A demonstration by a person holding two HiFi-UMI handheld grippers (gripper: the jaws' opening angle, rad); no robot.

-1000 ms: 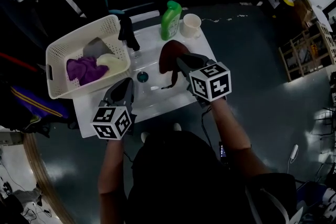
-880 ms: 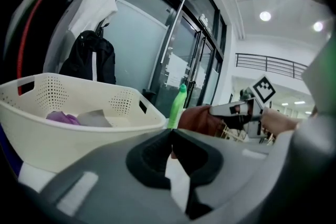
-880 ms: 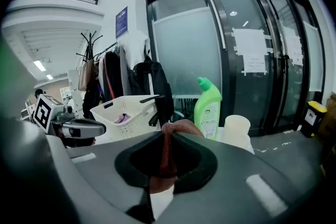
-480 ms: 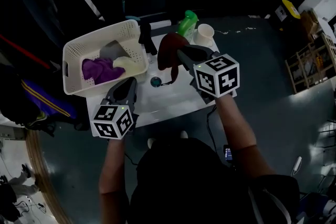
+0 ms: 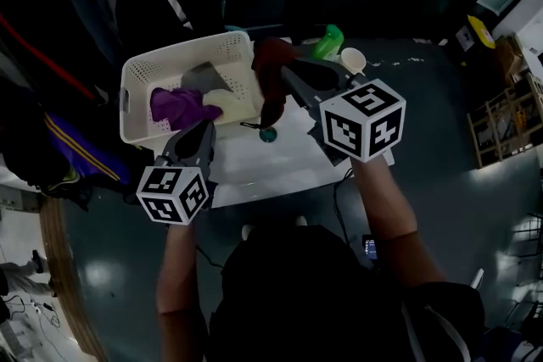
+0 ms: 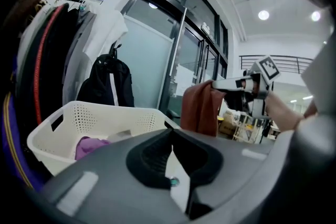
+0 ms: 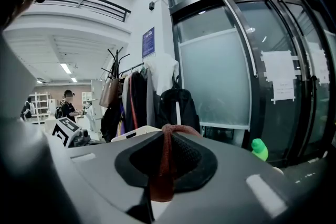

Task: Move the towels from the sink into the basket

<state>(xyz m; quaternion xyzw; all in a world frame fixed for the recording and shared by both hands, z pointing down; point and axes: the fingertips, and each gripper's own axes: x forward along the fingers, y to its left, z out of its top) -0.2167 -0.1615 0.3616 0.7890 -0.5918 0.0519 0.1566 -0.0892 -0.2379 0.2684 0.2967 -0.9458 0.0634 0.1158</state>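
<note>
Raised higher, right gripper (image 5: 288,77) dangles maroon towel (image 6: 200,110) vertically.

Grey left tool (image 5: 204,130), right tool (image 5: 287,77), dark top (image 5: 293,284)

Makeshift workstation in the glass-fronted lobby of an office or lab building

Tall glass doors (image 7: 231,81) with taped-up notices, a railed upper gallery (image 7: 86,1) under strip lights and a polished dark floor (image 5: 441,182) mark an entrance hall. A loaded coat stand (image 7: 131,92), open shelving (image 5: 501,110) and a small white table (image 5: 280,174) standing alone on the floor suggest a workplace.
</note>
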